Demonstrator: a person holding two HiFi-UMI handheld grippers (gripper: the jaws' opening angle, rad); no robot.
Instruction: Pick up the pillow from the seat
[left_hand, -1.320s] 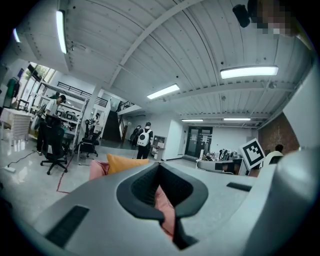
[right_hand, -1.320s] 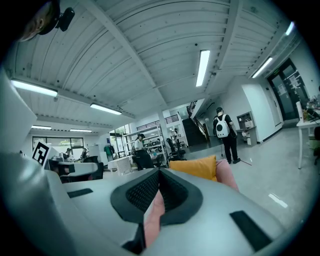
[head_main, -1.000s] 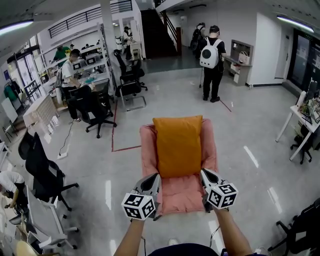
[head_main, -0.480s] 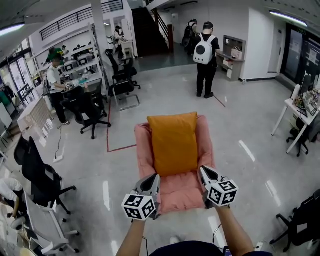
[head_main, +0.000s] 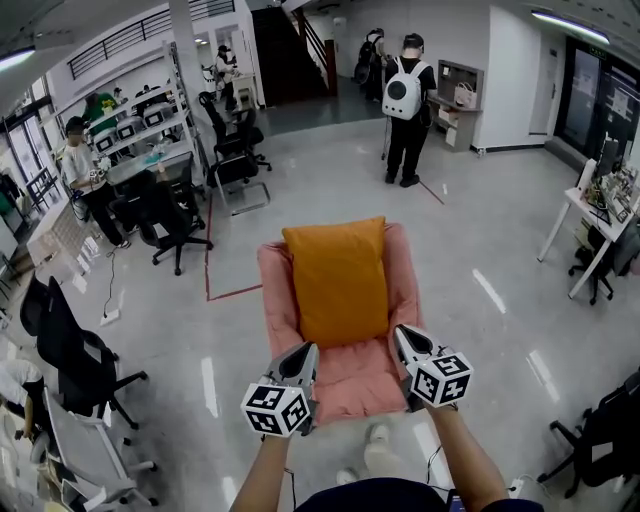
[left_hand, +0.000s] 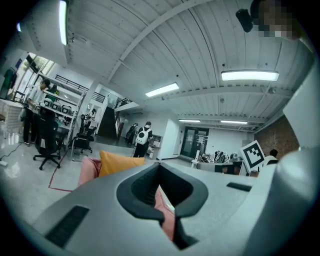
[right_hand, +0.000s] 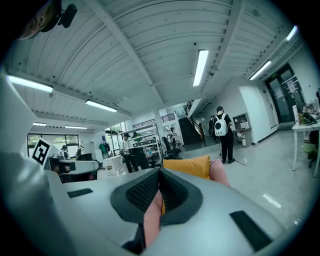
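Pillow: the orange pillow (head_main: 337, 278) is a plain, plump rectangle with soft rounded corners. You can make out no print on it.
Where it lies: it rests lengthwise on the pink padded seat (head_main: 352, 382), with its far edge at the seat's top. Pink padding shows along both long sides and in front of its near edge.
Seat's load: the pillow covers most of the upper padding, and the near part is bare.
Your left tool (head_main: 307, 350): the jaws are pressed together with nothing between them. In the head view it sits at the seat's near left corner, just short of the pillow.
Your right tool (head_main: 401, 332): the jaws are also together and empty. It sits at the near right corner, beside the pillow's near edge and apart from it.
Around you: the seat stands on a glossy grey floor (head_main: 480, 250), with a black office chair (head_main: 80, 355) off to your left. A person (head_main: 400, 150) wearing a white backpack (head_main: 403, 97) stands well beyond the seat.
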